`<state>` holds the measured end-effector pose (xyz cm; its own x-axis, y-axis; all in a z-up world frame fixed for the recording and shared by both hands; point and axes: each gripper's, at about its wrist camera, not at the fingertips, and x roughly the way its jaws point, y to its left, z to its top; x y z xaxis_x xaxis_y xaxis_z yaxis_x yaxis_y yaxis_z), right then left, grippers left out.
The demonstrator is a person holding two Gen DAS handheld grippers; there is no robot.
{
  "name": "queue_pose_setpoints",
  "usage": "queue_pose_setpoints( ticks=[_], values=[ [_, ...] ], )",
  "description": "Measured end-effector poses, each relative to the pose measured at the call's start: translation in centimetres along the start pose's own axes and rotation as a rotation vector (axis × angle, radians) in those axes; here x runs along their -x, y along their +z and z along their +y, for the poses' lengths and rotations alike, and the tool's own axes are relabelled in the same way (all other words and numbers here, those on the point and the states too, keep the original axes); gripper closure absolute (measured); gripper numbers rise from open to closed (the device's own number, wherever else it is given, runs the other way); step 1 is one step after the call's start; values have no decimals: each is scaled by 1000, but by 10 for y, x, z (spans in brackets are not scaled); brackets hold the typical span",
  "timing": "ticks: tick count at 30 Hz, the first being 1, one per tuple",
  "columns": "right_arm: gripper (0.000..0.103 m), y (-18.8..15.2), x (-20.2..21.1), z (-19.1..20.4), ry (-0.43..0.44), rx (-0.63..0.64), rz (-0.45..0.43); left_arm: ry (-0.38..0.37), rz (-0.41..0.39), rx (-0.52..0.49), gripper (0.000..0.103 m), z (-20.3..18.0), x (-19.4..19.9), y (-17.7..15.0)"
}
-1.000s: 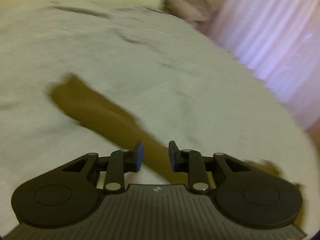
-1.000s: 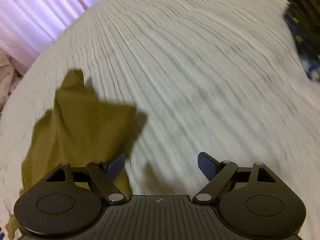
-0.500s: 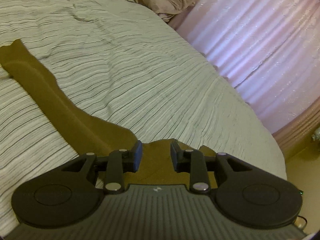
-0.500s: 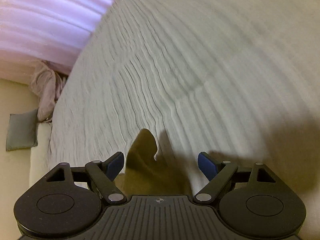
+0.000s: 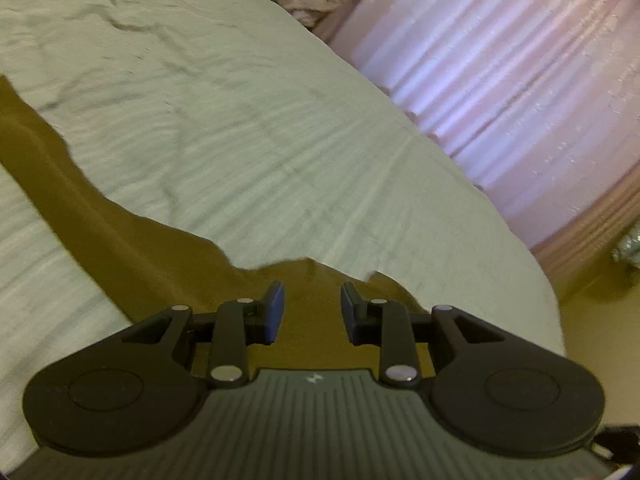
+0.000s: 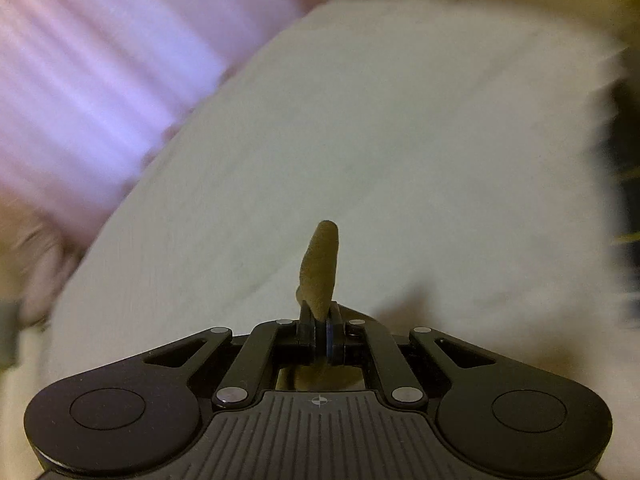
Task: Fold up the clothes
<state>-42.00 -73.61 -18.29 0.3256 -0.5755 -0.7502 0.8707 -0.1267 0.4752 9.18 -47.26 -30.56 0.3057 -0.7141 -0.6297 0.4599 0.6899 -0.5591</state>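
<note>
Right tongs [image 6: 321,334] pinching brown garment [image 6: 320,268]; left tongs [image 5: 312,312] parted above it.

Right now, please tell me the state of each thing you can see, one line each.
Left hand-held gripper: open, above the brown garment.
Right hand-held gripper: shut on a fold of the brown garment.
Brown garment: spread out on the bed, not folded.
Bed sheet: wrinkled.
Curtain: drawn shut.

Your left wrist view looks forward past its tongs [image 5: 312,312], low and close over the bed [image 5: 248,152] toward the pink curtain [image 5: 520,92], while your right wrist view, blurred, shares that bed [image 6: 400,140] and curtain [image 6: 100,80].
</note>
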Motion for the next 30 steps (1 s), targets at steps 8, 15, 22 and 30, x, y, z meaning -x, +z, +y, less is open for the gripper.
queue_pose_setpoints(
  ticks=[8,15,22,30],
  values=[
    [100,6,117,-76,-396,-159,-129,-74,55,-19,78,-23,-5,-21],
    [28,-37,89,-158,-473,-173,67,-55,104,-18,78,-21,4,-44],
    [28,-89,100,-243,-348,-125,44,-15,157,-7,77,-15,13,-68],
    [28,-94,75,-278,-235,98,-134,-26,205,-54,77,-33,2,-89]
  ],
)
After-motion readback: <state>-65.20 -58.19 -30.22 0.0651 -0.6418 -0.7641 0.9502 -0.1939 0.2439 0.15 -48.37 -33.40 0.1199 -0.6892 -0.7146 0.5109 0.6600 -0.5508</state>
